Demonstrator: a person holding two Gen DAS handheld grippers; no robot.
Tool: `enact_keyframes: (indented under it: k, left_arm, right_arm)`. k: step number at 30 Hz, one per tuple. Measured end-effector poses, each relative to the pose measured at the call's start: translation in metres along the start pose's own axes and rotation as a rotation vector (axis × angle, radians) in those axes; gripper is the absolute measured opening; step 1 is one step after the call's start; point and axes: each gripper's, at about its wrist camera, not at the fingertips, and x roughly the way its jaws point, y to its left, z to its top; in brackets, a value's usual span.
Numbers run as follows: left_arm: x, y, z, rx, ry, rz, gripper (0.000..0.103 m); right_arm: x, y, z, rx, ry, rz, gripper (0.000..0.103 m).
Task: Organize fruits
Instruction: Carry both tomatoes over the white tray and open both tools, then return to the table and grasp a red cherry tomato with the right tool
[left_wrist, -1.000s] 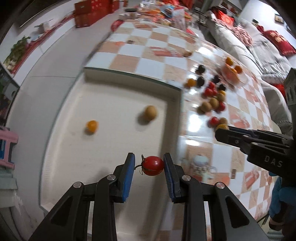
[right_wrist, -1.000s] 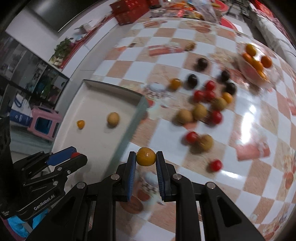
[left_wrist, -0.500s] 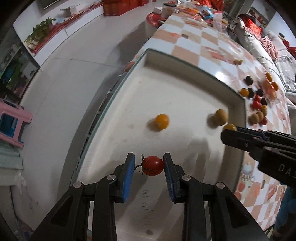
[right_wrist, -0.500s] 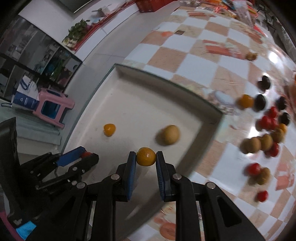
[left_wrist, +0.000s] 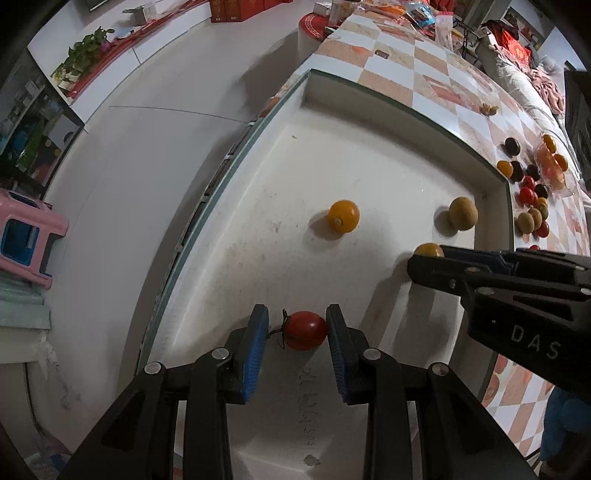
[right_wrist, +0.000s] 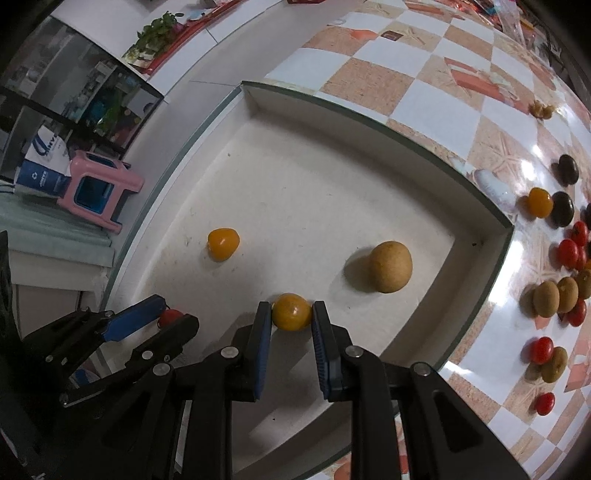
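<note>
The left gripper (left_wrist: 297, 330) is pointing steeply down over the near part of a shallow white rectangular tray (left_wrist: 402, 110), its blue-padded fingers (left_wrist: 255, 345) narrowed around a small red cherry tomato with a green stem (left_wrist: 306, 329); the right pad is touching the tomato's skin, and whether the left pad is pressing the fruit or only its stem cannot be told. Just to its right, the right gripper (right_wrist: 291, 314) is hanging over the tray's near right part, its blue pads (right_wrist: 263, 343) closed almost fully and squeezing a small round yellow-orange tomato (right_wrist: 291, 311) on both sides.

Further in, two fruits are lying loose on the tray floor, well apart from each other: a glossy orange tomato (left_wrist: 343, 215) towards the middle and a dull tan, rough-skinned round fruit (left_wrist: 463, 213) near the tray's far right corner.

The tray is sitting at the left edge of a glossy table (right_wrist: 424, 66) covered in an orange-and-white chequered cloth. Beyond the tray's right wall, a loose cluster of fruits is lying on the cloth: red cherry tomatoes (right_wrist: 568, 252), tan round fruits (right_wrist: 546, 298), dark, nearly black round fruits (right_wrist: 562, 208) and another orange tomato (right_wrist: 540, 201). Past them, a clear shallow dish (left_wrist: 554, 168) is holding orange fruits. On the floor left of the table, a pink plastic stool (right_wrist: 96, 188) is lying on its side.
</note>
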Motion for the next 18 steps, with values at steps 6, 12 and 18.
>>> enact_keyframes:
  k: [6,12,18]
  left_arm:
    - [0.003,-0.004,0.000,0.012,0.017,0.030,0.071]
    - [-0.003,-0.012,-0.002,0.045,-0.005,0.075,0.079]
    - [-0.011,-0.020,-0.003,0.057,-0.003,0.083,0.079]
  right_arm:
    - [0.001,0.002,0.002,0.010,-0.002,0.013,0.051]
    - [-0.006,-0.002,-0.002,0.022,-0.014,0.011,0.078]
    - [-0.032,-0.009,-0.006,0.057,-0.064,0.013,0.089]
